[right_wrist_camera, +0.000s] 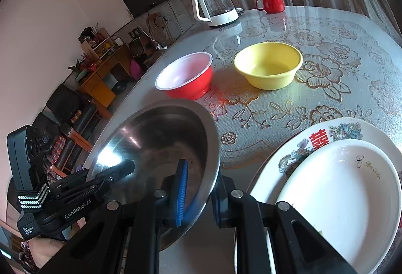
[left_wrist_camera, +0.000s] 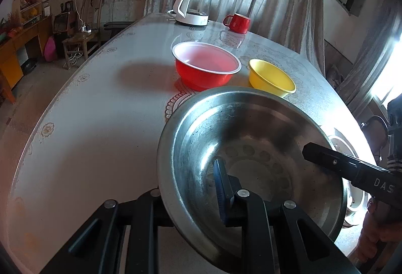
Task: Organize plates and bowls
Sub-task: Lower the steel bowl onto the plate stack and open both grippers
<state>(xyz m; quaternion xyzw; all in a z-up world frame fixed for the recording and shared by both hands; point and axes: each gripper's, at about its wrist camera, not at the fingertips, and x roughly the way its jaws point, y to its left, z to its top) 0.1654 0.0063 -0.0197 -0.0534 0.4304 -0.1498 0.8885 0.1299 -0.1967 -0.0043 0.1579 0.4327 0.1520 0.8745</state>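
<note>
Both grippers clench the rim of the steel bowl (left_wrist_camera: 251, 161): the left gripper (left_wrist_camera: 196, 196) pinches its near left edge at the bottom of the left view, one blue pad inside the bowl, and the right gripper (right_wrist_camera: 198, 196) pinches the bowl's right rim at the bottom centre of the right view, a pad on each side. The left gripper reads "GenRobot.AI", the right one "DAS". At lower right a white plate (right_wrist_camera: 339, 198) marked "Rose Garden" lies on a flowered plate (right_wrist_camera: 326, 133). Above the steel bowl stand a red bowl (right_wrist_camera: 186, 75) and a yellow bowl (right_wrist_camera: 268, 65), apart; bare table (left_wrist_camera: 88, 123) stretches left to its curved edge
</note>
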